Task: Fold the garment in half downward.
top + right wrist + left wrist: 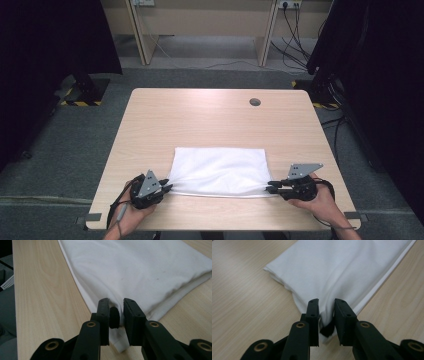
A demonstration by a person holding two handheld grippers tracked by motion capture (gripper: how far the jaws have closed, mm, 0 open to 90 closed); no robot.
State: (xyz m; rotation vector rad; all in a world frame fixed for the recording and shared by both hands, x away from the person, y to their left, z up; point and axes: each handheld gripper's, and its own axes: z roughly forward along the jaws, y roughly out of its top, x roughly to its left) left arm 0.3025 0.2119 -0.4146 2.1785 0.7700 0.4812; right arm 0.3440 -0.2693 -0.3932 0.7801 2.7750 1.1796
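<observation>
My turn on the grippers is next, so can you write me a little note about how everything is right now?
Left gripper: jaws slightly apart around the near left corner of the white cloth; pads not pressing it.
Right gripper: the same at the near right corner, cloth between the jaws, not pinched.
The cloth lies folded and flat on the near half of the wooden table, its near edge stretched between the two grippers.
Done: it looks folded at least once.
Left: probably pull the grippers clear, or grip again for another fold.
</observation>
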